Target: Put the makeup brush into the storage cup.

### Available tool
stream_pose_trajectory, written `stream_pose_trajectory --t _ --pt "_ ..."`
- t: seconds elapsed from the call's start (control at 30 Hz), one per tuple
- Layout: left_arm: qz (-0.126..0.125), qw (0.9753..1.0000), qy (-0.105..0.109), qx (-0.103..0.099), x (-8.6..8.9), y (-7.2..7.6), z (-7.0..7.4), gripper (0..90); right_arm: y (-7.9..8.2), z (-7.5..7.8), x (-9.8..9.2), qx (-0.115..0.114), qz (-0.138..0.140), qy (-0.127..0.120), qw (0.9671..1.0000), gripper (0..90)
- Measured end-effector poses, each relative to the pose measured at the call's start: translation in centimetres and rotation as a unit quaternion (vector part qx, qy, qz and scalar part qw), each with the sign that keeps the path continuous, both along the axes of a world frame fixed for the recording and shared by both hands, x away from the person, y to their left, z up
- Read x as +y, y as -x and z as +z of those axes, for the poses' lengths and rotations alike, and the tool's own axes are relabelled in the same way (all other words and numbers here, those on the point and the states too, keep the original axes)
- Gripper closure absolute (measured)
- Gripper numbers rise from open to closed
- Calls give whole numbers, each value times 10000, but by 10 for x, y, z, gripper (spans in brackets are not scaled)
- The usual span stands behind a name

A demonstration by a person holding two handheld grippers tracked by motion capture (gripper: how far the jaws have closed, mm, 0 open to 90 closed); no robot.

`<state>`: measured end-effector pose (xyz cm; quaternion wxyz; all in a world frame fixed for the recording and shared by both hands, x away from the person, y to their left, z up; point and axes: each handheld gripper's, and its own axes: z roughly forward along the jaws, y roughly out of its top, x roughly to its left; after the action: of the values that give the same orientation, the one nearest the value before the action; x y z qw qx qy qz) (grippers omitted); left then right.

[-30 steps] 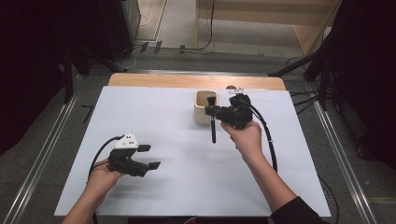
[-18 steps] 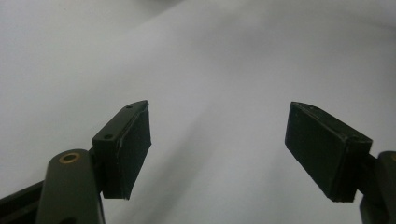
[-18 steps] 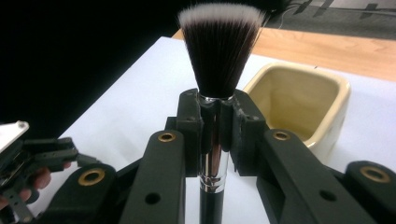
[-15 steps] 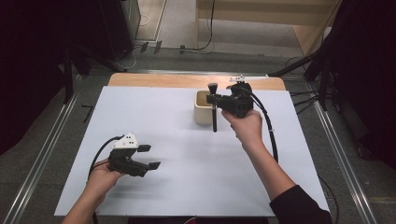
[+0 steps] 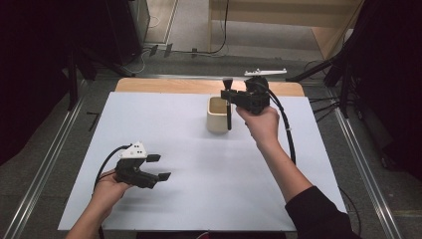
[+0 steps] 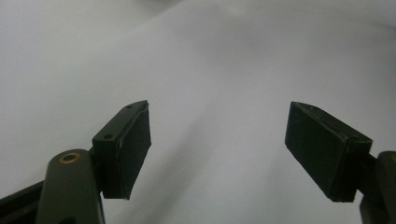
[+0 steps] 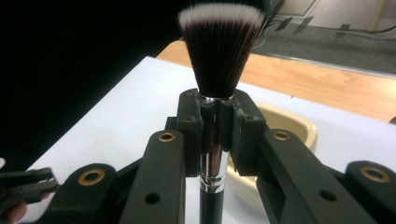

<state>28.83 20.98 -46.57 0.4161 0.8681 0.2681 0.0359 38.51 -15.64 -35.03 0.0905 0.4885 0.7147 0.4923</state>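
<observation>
1. The right tool (image 5: 233, 95) is squeezing a makeup brush (image 5: 228, 107) tight, with its two black jaws pinching the shiny silver neck of the brush.
2. In the high view, the brush is standing almost straight up, with its fluffy head on top and its dark handle pointing down.
3. The brush is hanging just over the cream cup (image 5: 217, 115), with the handle crossing in front of the cup's right rim. It is hard to tell if the handle is touching the cup.
4. In the right gripper view, the brush (image 7: 216, 70) is showing dark bristles with white tips, and the cup (image 7: 289, 128) is sitting right behind the jaws.
5. The cup is sitting on the white counter (image 5: 199, 199), near the far edge, by a strip of bare wood.
6. A person's right hand (image 5: 261, 124) is holding the right tool just beside the cup, on its right side.
7. The left tool (image 5: 158, 167) is sitting well away from the cup, toward the near left part of the counter, in the person's left hand (image 5: 110, 185).
8. The left tool's jaws are spread wide apart and are holding nothing, and in the left gripper view the white counter (image 6: 210, 70) is lying between them.
</observation>
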Motion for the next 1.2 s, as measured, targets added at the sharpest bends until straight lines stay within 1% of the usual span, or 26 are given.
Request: stream_pose_trajectory --t 0.1,0.33,0.4,0.47,0.6,0.83,0.9,1.0,1.07,1.2 --pt "-4 10000 2 -6 0 0 0 231 -5 4 1 -73 -101 -74 9999 780" --pt "-4 10000 -2 -12 0 0 0 231 -12 6 5 -142 -195 100 9997 781" --pt "12 10000 6 -32 0 0 0 231 -14 7 6 -159 -234 116 9995 781" --pt "16 10000 20 -41 1 0 1 231 -16 8 6 -249 -295 124 9992 781" --pt "6 10000 19 -29 0 0 1 231 -21 9 5 -307 -405 77 9987 780" --pt "-3 10000 0 -34 0 -1 0 231 -31 10 8 -405 -531 153 9976 781" --pt "11 10000 1 -17 0 -1 0 231 -32 9 9 -467 -561 157 9972 780" --pt "12 10000 18 -22 1 -1 0 232 -34 7 9 -497 -658 148 9965 780" --pt "5 10000 13 -18 0 -1 0 232 -34 7 8 -511 -672 154 9963 780" --pt "-10 10000 20 -27 0 -1 0 231 -36 7 8 -618 -749 140 9952 780"
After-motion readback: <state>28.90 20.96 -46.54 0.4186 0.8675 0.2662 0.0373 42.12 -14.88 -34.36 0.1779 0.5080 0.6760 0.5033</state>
